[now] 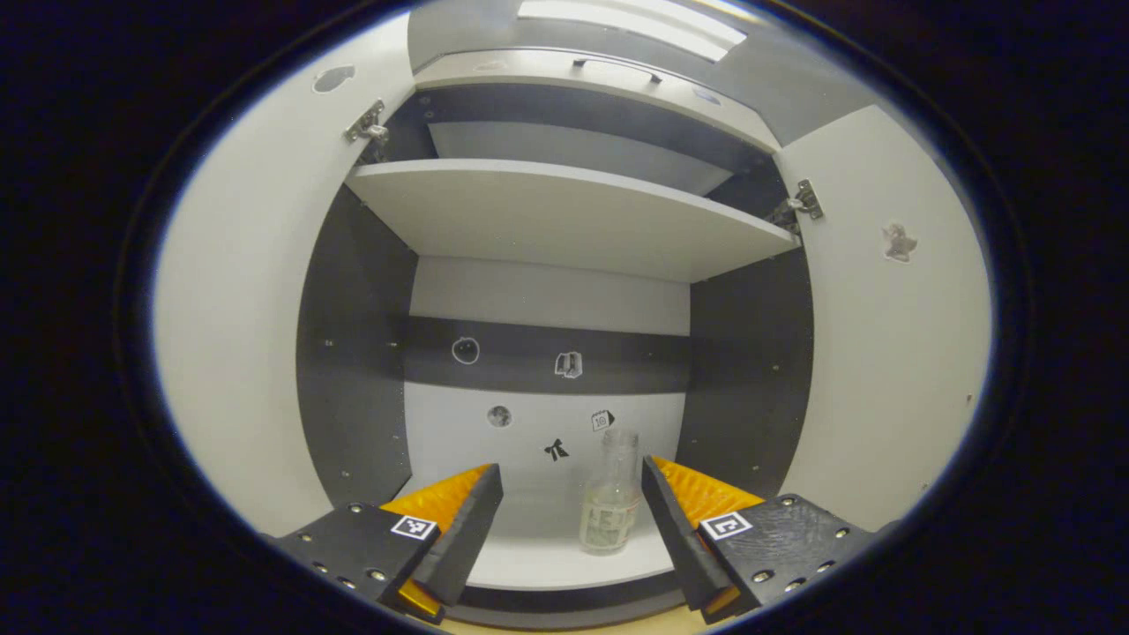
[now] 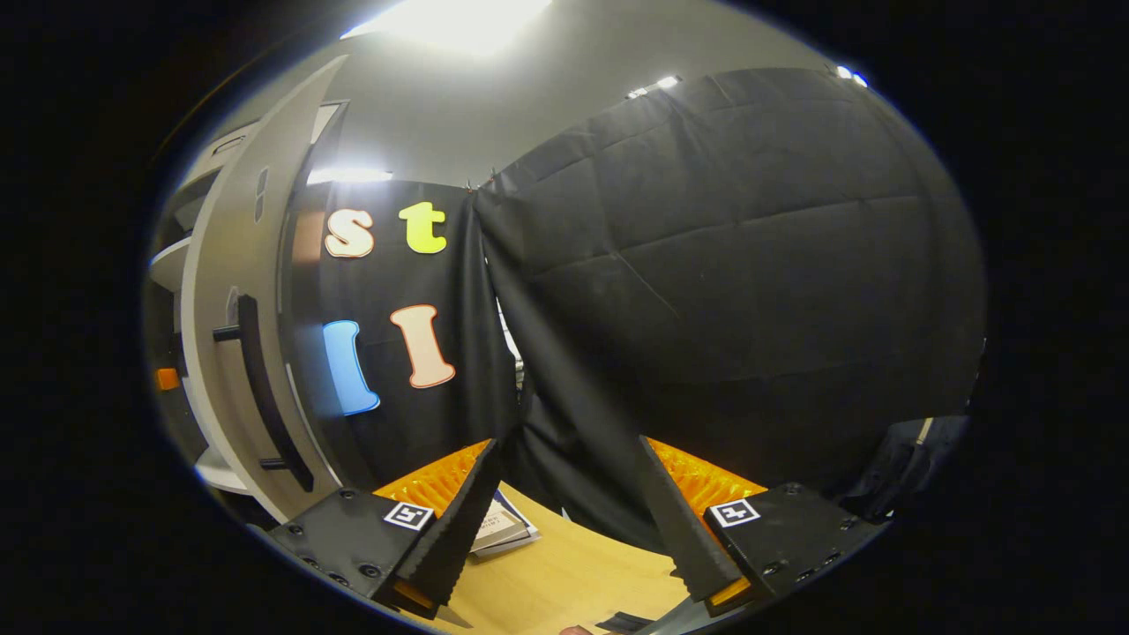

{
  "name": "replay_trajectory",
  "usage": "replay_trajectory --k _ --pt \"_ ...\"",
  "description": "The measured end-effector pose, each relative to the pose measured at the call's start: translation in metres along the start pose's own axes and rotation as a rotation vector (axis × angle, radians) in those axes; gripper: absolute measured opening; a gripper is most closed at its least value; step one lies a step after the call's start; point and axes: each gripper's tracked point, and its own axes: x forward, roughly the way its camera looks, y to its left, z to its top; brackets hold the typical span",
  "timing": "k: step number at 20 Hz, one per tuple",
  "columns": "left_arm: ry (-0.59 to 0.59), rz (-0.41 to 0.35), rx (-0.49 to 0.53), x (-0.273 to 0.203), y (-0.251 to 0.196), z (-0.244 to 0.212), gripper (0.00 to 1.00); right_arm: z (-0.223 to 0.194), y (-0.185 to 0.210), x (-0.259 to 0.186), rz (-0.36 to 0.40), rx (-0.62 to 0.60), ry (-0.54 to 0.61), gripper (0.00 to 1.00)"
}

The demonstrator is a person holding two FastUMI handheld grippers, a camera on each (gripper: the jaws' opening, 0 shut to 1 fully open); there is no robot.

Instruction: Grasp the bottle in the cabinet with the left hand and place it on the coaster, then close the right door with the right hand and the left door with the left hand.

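Note:
A clear glass bottle (image 1: 611, 503) with a pale label stands upright on the cabinet's bottom shelf (image 1: 564, 564), a little right of centre. My left gripper (image 1: 571, 520) is open in front of it, and the bottle sits between the fingers close to the right one, not touched. Both cabinet doors stand swung open: the left door (image 1: 238, 335) and the right door (image 1: 891, 335). My right gripper (image 2: 564, 520) is open over the wooden table (image 2: 564, 578) with nothing between its fingers. In the right gripper view the right door (image 2: 238, 353) shows from outside, with a dark bar handle (image 2: 265, 397).
An upper shelf (image 1: 564, 212) spans the cabinet above the bottle, and small stickers dot the back wall. A book or booklet (image 2: 503, 527) lies on the table behind my right gripper. Black cloth hangs beyond the table.

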Motion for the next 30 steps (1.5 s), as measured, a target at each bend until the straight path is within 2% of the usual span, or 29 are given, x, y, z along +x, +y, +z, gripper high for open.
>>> replay_trajectory --k 1,3,4,8,11,12,13,14,18,19,20,21,22,23,25,26,28,29,30 --pt "0.001 -0.005 -0.006 0.008 -0.001 -0.003 0.96 -0.002 -0.002 0.004 -0.006 0.0 0.004 0.98" --pt "0.004 -0.013 -0.023 0.023 -0.006 -0.008 0.88 -0.004 -0.005 0.01 -0.013 -0.003 0.008 0.98" --pt "0.005 -0.02 -0.034 0.032 -0.009 -0.009 0.92 -0.003 -0.008 0.012 -0.018 -0.006 0.002 0.98" --pt "0.016 -0.043 -0.059 0.06 -0.021 -0.022 0.93 -0.004 -0.017 0.024 -0.042 -0.007 0.0 0.98" --pt "0.04 -0.049 -0.041 0.081 -0.029 -0.036 0.96 -0.005 -0.025 0.033 -0.052 -0.009 0.01 0.98" --pt "0.043 -0.056 -0.038 0.088 -0.033 -0.038 0.92 -0.006 -0.028 0.036 -0.059 -0.014 0.011 0.98" --pt "0.048 -0.062 -0.034 0.094 -0.034 -0.041 0.96 -0.007 -0.032 0.038 -0.065 -0.019 0.013 0.98" --pt "0.05 -0.06 -0.024 0.099 -0.034 -0.042 0.91 -0.009 -0.035 0.04 -0.07 -0.023 0.02 0.98" --pt "0.052 -0.034 0.036 0.107 -0.035 -0.044 0.9 -0.012 -0.045 0.048 -0.083 -0.027 0.034 0.98" --pt "0.056 -0.014 0.064 0.111 -0.033 -0.047 0.96 -0.012 -0.047 0.049 -0.088 -0.03 0.033 0.98" --pt "0.065 -0.007 0.083 0.113 -0.033 -0.051 0.9 -0.013 -0.048 0.053 -0.09 -0.032 0.032 0.98" --pt "0.067 -0.011 0.084 0.115 -0.035 -0.053 0.9 -0.013 -0.048 0.056 -0.092 -0.034 0.034 0.98" --pt "0.063 -0.013 0.071 0.116 -0.039 -0.052 0.96 -0.015 -0.05 0.058 -0.093 -0.033 0.036 0.98" --pt "0.062 -0.016 0.061 0.122 -0.043 -0.055 0.75 -0.015 -0.049 0.06 -0.091 -0.03 0.037 0.98" --pt "0.074 -0.005 0.068 0.131 -0.04 -0.065 0.73 -0.015 -0.051 0.064 -0.091 -0.028 0.036 0.98" --pt "0.084 -0.009 0.073 0.134 -0.039 -0.069 0.73 -0.015 -0.054 0.066 -0.091 -0.028 0.037 0.92" --pt "0.079 -0.001 0.06 0.13 -0.039 -0.066 0.62 -0.017 -0.054 0.071 -0.089 -0.029 0.043 0.92" --pt "0.08 -0.009 0.045 0.133 -0.039 -0.069 0.57 -0.018 -0.053 0.073 -0.086 -0.028 0.046 0.98" --pt "0.072 0.003 0.039 0.131 -0.034 -0.065 0.48 -0.019 -0.053 0.076 -0.083 -0.027 0.048 0.98"
